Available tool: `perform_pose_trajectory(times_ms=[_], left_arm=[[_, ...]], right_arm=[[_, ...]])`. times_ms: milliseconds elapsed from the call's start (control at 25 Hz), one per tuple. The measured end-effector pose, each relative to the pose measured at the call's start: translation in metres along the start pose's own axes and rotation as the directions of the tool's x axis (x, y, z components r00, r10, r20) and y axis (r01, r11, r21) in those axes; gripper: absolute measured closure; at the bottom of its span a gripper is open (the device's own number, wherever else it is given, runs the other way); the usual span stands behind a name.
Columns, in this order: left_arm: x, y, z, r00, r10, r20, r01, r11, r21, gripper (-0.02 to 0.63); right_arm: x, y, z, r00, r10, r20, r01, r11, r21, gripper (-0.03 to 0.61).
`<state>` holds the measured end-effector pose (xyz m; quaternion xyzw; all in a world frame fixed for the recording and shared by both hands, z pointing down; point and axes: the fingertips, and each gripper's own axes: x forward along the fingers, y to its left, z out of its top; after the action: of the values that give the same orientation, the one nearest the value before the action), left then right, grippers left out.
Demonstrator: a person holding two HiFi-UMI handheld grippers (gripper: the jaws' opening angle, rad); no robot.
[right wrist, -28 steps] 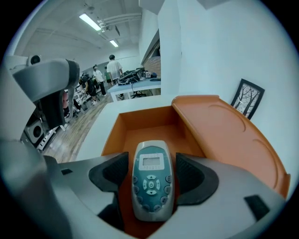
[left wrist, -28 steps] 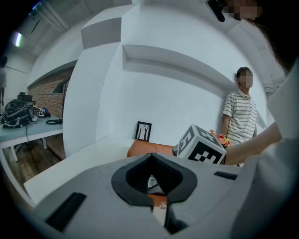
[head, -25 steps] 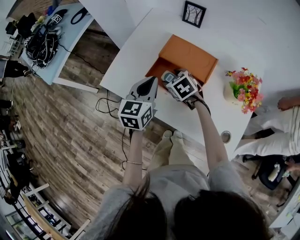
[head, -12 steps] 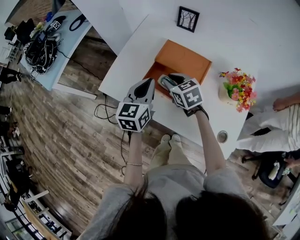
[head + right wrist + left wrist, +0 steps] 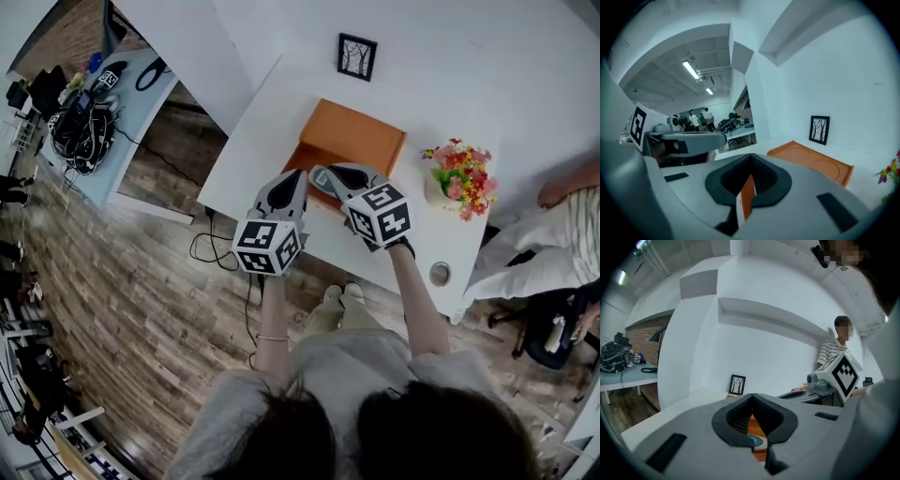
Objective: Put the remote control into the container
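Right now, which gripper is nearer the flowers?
The right gripper, jaws just closed on nothing; the left gripper lies farther from the flowers.

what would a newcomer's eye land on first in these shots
The black-and-white marker cubes on the left gripper and right gripper stand out mid-frame in the head view; the right one's fingers have just closed on nothing. Just beyond them the orange container glows on the white table, with bright flowers to its right.
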<state>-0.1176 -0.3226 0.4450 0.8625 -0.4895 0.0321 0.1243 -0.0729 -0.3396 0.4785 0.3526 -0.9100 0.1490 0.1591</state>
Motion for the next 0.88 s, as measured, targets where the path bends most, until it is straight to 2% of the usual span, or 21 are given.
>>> perform_pose_trajectory(times_ms=[240, 520, 880], left_arm=[[-0.011, -0.017, 0.018, 0.999, -0.032, 0.043, 0.031, 0.999, 0.03, 0.611], [-0.017, -0.041, 0.041, 0.993, -0.099, 0.072, 0.092, 0.991, 0.093, 0.611], [-0.027, -0.071, 0.071, 0.979, -0.157, 0.127, 0.135, 0.977, 0.168, 0.611]], right_arm=[[-0.036, 0.013, 0.038, 0.986, 0.0, 0.164, -0.001, 1.0, 0.008, 0.58], [-0.067, 0.021, 0.068, 0.957, -0.025, 0.289, 0.028, 1.0, -0.006, 0.58], [-0.105, 0.025, 0.093, 0.916, -0.048, 0.398, 0.079, 0.995, -0.062, 0.58]])
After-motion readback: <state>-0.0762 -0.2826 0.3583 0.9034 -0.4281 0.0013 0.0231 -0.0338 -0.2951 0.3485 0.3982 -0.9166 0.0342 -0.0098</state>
